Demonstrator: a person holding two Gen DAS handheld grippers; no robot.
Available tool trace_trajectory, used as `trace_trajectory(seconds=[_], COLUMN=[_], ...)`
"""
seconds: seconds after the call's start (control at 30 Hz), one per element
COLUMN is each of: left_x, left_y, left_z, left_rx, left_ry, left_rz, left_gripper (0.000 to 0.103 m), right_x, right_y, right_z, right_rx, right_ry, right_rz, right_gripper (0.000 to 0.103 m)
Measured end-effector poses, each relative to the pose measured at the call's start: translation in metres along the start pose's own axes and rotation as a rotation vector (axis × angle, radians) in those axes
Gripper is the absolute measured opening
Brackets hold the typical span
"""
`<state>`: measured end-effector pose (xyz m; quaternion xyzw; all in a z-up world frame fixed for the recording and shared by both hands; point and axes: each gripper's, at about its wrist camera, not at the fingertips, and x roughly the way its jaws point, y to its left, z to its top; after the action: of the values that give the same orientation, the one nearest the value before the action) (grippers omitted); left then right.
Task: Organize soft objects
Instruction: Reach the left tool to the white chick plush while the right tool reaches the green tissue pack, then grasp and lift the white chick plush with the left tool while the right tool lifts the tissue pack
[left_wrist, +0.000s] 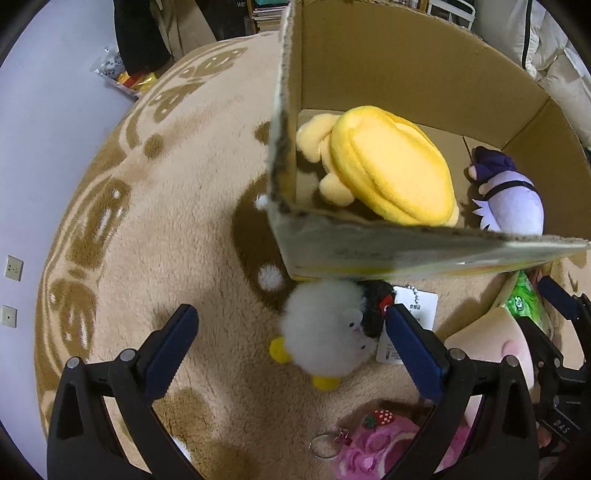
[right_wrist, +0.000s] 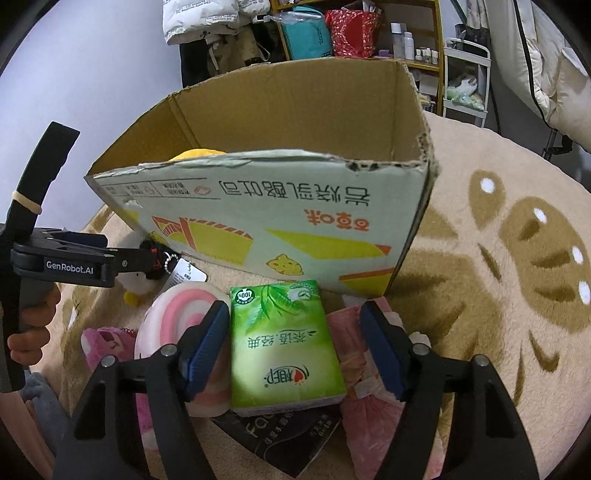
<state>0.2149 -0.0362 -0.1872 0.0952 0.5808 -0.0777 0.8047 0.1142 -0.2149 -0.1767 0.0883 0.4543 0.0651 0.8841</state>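
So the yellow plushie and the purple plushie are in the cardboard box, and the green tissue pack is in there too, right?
Not quite. The green tissue pack sits outside the cardboard box, on the rug between the open fingers of the right hand-held gripper, as the right wrist view shows. The yellow plushie and purple plushie are in the box.
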Motion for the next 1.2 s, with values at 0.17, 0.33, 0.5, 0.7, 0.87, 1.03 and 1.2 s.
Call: trace_trajectory(seconds=[0.17,0.33,0.5,0.7,0.87,1.03,1.2], left_x=[0.004,0.007,0.011,0.008,-0.002,-0.018,-0.044], left_y=[-0.004,-0.010,-0.011,-0.015,-0.012,-0.008,-0.004], left_z=[0.000,-0.004,-0.007,-0.009,-0.020,-0.029,-0.040], left_rx=[-0.003,0.012,0.012,0.028,0.037,0.022,-0.002], left_ry=[-0.002,0.010,0.036,0.029,0.015,-0.012,-0.056], left_rz=[0.001,-0.001,-0.045,-0.054,-0.048,-0.043,-0.042], left_gripper=[0.101,0.092,0.068,0.034,0.033,0.033,0.033], right_x=[0.000,0.001,0.000,-0.003,-0.010,-0.028,-0.047], right_y=[0.007,0.010,0.009,0.010,0.006,0.009,0.005], right_z=[-0.001,-0.002,-0.002,-0.002,-0.003,-0.004,-0.004], right_rx=[-0.012,-0.019,-0.002,-0.004,0.020,0.025,0.046], right_ry=[0.004,0.013,0.019,0.016,0.004,-0.040,-0.081], right_rz=[0.012,0.032,0.041,0.026,0.015,-0.001,-0.016], right_gripper=[0.067,0.058,0.058,0.056,0.056,0.056,0.056])
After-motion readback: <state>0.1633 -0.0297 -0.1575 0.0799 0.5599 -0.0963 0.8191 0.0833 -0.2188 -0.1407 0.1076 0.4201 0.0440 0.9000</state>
